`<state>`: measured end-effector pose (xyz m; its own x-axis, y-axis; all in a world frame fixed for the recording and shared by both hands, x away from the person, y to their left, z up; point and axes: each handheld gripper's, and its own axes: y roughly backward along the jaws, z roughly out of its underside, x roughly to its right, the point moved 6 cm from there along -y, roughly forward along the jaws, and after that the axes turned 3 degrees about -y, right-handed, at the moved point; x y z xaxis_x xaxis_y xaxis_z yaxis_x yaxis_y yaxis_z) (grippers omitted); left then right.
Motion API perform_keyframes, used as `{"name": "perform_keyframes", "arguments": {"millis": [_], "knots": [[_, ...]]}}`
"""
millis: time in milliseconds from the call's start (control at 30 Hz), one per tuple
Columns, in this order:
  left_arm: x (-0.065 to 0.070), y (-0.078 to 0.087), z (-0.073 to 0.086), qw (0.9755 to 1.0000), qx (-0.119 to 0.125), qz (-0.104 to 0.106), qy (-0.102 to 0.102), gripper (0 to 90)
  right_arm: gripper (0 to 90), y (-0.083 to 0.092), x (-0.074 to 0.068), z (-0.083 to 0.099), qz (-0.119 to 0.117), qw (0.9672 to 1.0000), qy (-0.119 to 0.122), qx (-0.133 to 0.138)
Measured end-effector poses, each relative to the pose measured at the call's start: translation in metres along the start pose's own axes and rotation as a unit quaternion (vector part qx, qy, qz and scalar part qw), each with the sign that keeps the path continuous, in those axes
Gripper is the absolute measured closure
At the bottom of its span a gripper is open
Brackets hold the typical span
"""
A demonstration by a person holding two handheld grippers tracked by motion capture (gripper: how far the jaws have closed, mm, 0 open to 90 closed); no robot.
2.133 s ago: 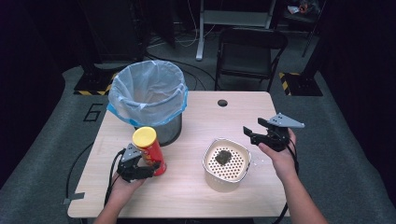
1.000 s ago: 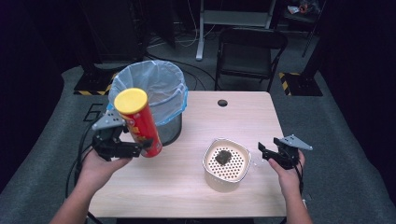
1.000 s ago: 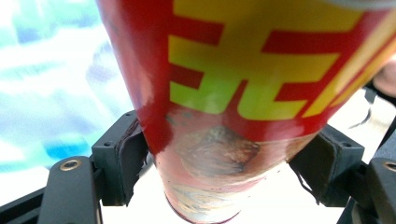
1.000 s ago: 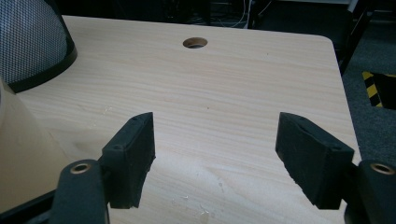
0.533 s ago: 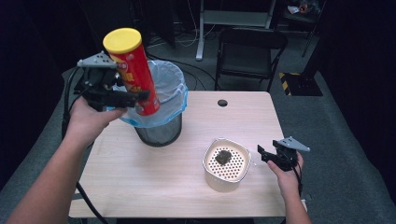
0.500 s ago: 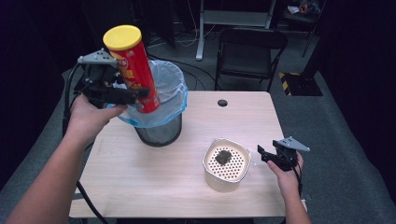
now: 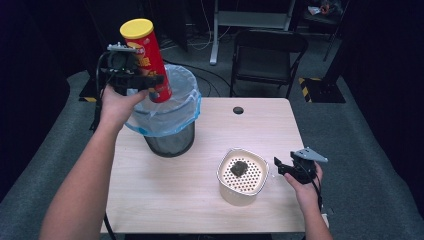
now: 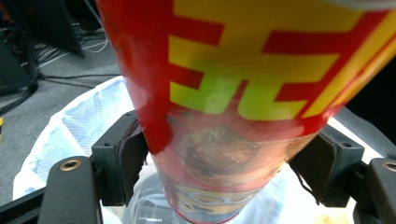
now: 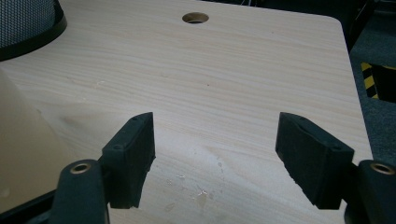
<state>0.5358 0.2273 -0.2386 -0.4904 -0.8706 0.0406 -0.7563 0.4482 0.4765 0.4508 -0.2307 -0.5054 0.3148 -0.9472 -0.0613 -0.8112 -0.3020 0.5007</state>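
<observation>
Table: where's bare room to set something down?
Bare wood runs along the table's near edge, between the bin and the white strainer. The far right corner around the cable hole is bare too, as is the patch ahead of the open right gripper. The far left is crowded: the bin stands there, with the chip can held above it.

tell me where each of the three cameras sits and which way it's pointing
High view: fixed above the person's side, looking forward and down on the table; both forearms show, the left gripper holding a red chip can over the lined bin, the right gripper beside the perforated basket.
Left gripper view: rides the left gripper, looking along its jaws, which clamp the can above the bin liner.
Right gripper view: rides the right gripper, looking across the table; jaws open.
Shared: high and right gripper views both show the table's round hole.
</observation>
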Motion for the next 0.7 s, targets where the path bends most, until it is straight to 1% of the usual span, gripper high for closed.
{"name": "perform_keyframes", "arguments": {"millis": [33, 67, 100, 133, 167, 200, 233, 267, 300, 333, 367, 400, 433, 500, 533, 567, 633, 667, 700], "knots": [[-0.003, -0.004, 0.003, 0.9999, -0.013, -0.002, -0.003, 24.2, 28.1, 0.000, 0.000, 0.000, 0.000, 1.0000, 0.000, -0.001], [-0.005, -0.009, 0.005, 0.9999, -0.015, -0.007, 0.001, 24.2, 28.1, 0.000, 0.000, 0.001, -0.001, 1.0000, -0.001, -0.002], [-0.005, -0.009, 0.005, 0.9999, -0.015, -0.007, 0.001, 24.2, 28.1, 0.000, 0.000, 0.001, -0.001, 1.0000, -0.001, -0.002], [-0.009, -0.018, 0.009, 0.9997, -0.022, -0.014, 0.001, 24.2, 28.1, 0.000, 0.000, 0.001, 0.000, 1.0000, -0.002, -0.003], [-0.009, -0.018, 0.009, 0.9997, -0.022, -0.014, 0.001, 24.2, 28.1, 0.000, 0.000, 0.001, 0.000, 1.0000, -0.002, -0.003], [-0.013, -0.025, 0.013, 0.9994, -0.027, -0.019, 0.009, 24.2, 28.1, 0.000, 0.000, 0.001, -0.002, 1.0000, -0.001, -0.001], [-0.013, -0.025, 0.013, 0.9994, -0.027, -0.019, 0.009, 24.2, 28.1, 0.000, 0.000, 0.001, -0.002, 1.0000, -0.001, -0.001], [-0.017, -0.031, 0.017, 0.9990, -0.032, -0.024, 0.020, 24.2, 28.1, -0.001, 0.001, 0.001, -0.003, 1.0000, 0.000, -0.001], [-0.017, -0.031, 0.017, 0.9990, -0.032, -0.024, 0.020, 24.1, 28.1, -0.001, 0.001, 0.002, -0.003, 1.0000, -0.002, -0.003], [-0.022, -0.036, 0.023, 0.9981, -0.045, -0.032, 0.028, 23.9, 28.1, -0.001, 0.000, 0.002, -0.005, 1.0000, -0.003, -0.003], [-0.022, -0.036, 0.023, 0.9981, -0.045, -0.032, 0.028, 23.7, 28.1, -0.001, 0.000, 0.002, -0.005, 1.0000, -0.003, -0.003], [-0.027, -0.040, 0.028, 0.9966, -0.062, -0.036, 0.042, 23.0, 28.1, -0.002, 0.001, 0.002, -0.006, 1.0000, 0.000, -0.002], [-0.029, -0.040, 0.031, 0.9961, -0.066, -0.039, 0.045, 20.4, 28.1, -0.002, 0.001, 0.002, -0.006, 1.0000, -0.001, -0.002], [-0.034, -0.037, 0.033, 0.9962, -0.054, -0.060, 0.033, 15.8, 28.1, -0.001, 0.001, 0.002, -0.006, 1.0000, -0.003, -0.002], [-0.036, -0.034, 0.034, 0.9962, -0.051, -0.062, 0.035, 14.4, 28.1, -0.001, 0.001, 0.002, -0.007, 1.0000, -0.004, -0.002], [-0.036, -0.034, 0.034, 0.9962, -0.051, -0.062, 0.035, 13.8, 28.1, -0.001, 0.002, 0.002, -0.006, 1.0000, -0.004, -0.002], [-0.041, -0.029, 0.038, 0.9963, -0.045, -0.054, 0.049, 13.8, 28.1, -0.001, 0.002, 0.002, -0.008, 1.0000, -0.005, 0.000], [-0.042, -0.027, 0.039, 0.9967, -0.041, -0.052, 0.048, 13.9, 28.1, -0.001, 0.002, 0.002, -0.008, 1.0000, -0.004, 0.000], [-0.043, -0.024, 0.041, 0.9970, -0.043, -0.047, 0.043, 14.4, 28.1, -0.001, 0.002, 0.002, -0.008, 1.0000, -0.004, -0.001]]}}
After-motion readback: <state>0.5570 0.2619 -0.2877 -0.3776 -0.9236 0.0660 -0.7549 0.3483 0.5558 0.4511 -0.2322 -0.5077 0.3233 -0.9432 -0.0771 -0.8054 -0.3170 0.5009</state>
